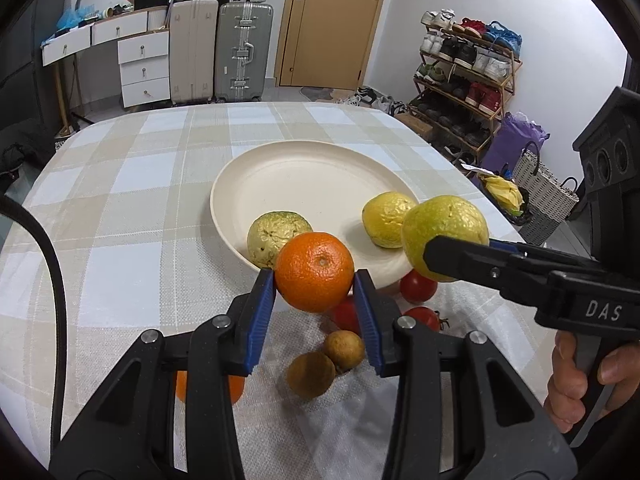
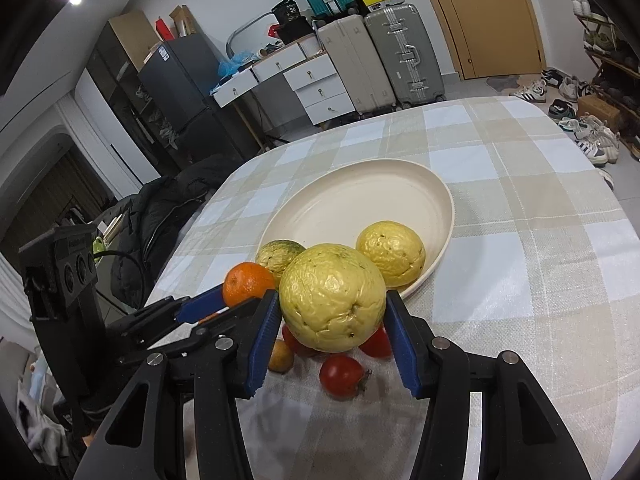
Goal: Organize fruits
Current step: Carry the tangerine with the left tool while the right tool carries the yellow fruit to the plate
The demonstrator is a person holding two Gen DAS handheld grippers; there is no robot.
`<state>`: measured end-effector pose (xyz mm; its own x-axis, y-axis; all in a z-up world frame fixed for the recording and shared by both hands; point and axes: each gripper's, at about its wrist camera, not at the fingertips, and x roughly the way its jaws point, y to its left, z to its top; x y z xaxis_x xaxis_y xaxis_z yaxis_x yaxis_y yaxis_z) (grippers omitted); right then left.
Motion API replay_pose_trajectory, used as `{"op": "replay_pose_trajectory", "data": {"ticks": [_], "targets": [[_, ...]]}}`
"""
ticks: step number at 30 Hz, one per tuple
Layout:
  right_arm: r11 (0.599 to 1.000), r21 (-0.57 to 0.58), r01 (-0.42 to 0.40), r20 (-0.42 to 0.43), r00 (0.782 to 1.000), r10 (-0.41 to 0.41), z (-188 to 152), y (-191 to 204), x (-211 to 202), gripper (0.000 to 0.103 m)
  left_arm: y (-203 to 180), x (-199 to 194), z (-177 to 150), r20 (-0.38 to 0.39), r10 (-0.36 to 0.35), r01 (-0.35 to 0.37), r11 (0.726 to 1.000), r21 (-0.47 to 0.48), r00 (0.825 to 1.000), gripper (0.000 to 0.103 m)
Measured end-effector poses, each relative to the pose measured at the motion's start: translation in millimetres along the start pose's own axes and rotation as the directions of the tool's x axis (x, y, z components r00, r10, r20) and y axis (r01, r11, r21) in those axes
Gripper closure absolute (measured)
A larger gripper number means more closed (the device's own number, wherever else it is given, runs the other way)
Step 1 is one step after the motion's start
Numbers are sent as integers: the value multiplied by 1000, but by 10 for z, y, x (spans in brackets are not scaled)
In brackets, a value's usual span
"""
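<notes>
My left gripper (image 1: 314, 280) is shut on an orange (image 1: 314, 271), held in the air just before the near rim of a cream plate (image 1: 304, 168). My right gripper (image 2: 331, 316) is shut on a wrinkled yellow-green citrus (image 2: 333, 307), also lifted near the plate's (image 2: 352, 196) rim. From the left wrist view, that citrus (image 1: 444, 232) shows clamped at the right gripper's tip. Two more wrinkled citrus lie in the plate: a greenish one (image 1: 276, 236) (image 2: 280, 256) and a yellow one (image 1: 387, 220) (image 2: 391, 253).
On the checked tablecloth (image 1: 132, 208) below the grippers lie red tomatoes (image 1: 419, 286) (image 2: 342, 376), two small brown fruits (image 1: 311, 374), and another orange (image 1: 182, 386). A hand (image 1: 580, 376) holds the right gripper's handle. Suitcases, drawers and a shoe rack stand beyond the table.
</notes>
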<state>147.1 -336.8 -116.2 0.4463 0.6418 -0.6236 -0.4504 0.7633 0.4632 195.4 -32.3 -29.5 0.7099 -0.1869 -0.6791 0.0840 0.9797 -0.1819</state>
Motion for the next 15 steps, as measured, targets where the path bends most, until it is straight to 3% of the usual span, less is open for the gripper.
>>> {"op": "replay_pose_trajectory", "data": {"ticks": [15], "targets": [[999,6,43,-30,999,-43,117,-76,291,50,49,237,114,-17,25,-24,1000,12,1000,66]]}}
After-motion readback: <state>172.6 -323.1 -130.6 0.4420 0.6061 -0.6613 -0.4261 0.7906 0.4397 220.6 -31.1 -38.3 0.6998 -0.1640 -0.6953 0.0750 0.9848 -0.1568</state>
